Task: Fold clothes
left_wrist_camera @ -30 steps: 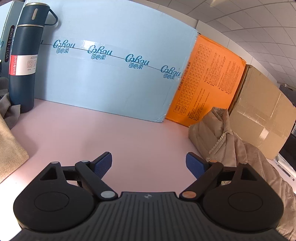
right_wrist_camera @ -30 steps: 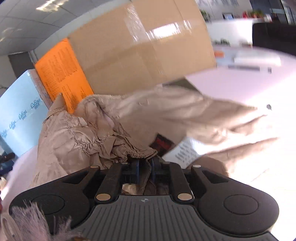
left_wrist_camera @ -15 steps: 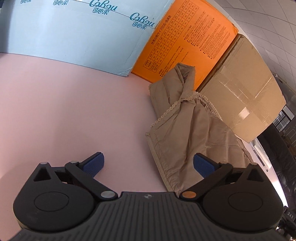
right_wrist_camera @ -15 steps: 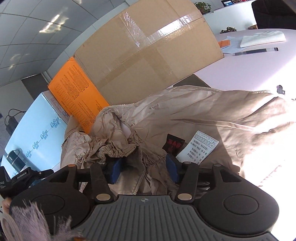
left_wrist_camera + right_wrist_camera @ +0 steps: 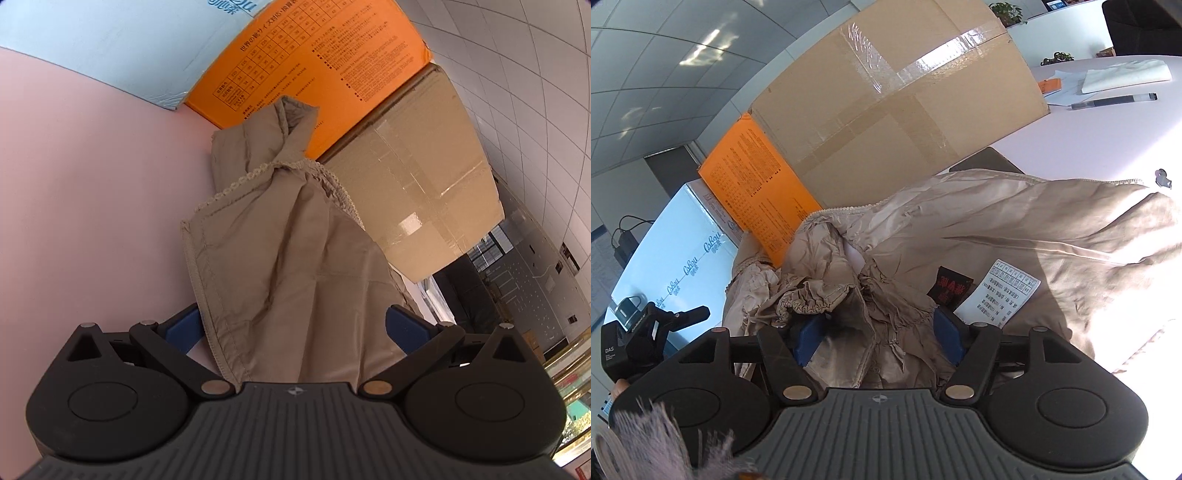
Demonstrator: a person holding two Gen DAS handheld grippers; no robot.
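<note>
Left wrist view: the left gripper point(image 5: 293, 326) pointed along a beige padded garment point(image 5: 291, 258) lying on the pink table point(image 5: 92, 206). Its blue pads point(image 5: 184, 326) stood wide apart and were closing; the hemmed edge of the garment lay between them, and neither pad pressed on the cloth. The far end of the garment rose against the orange box point(image 5: 317, 55). To the right of the orange box stood a taped cardboard box point(image 5: 417, 192), touching it; to its left stood a pale blue box point(image 5: 122, 40).

Right wrist view: the right gripper point(image 5: 877, 336) sat over the crumpled middle of the garment point(image 5: 997, 229), in front of the orange box point(image 5: 757, 195). Its blue pads point(image 5: 807, 338) were apart and opening, with gathered folds and an elastic cuff point(image 5: 809, 304) between them; whether the left pad touched the cloth could not be told. A black label point(image 5: 949, 290) and a white care label point(image 5: 1001, 297) lay on the garment, right of the orange box and nearer the camera. The left gripper point(image 5: 685, 315) appeared at the left edge, before the pale blue box point(image 5: 676, 254). A pen point(image 5: 1113, 100) lay on the table point(image 5: 1089, 140) beyond the cardboard box point(image 5: 886, 96), far right of the orange box.
</note>
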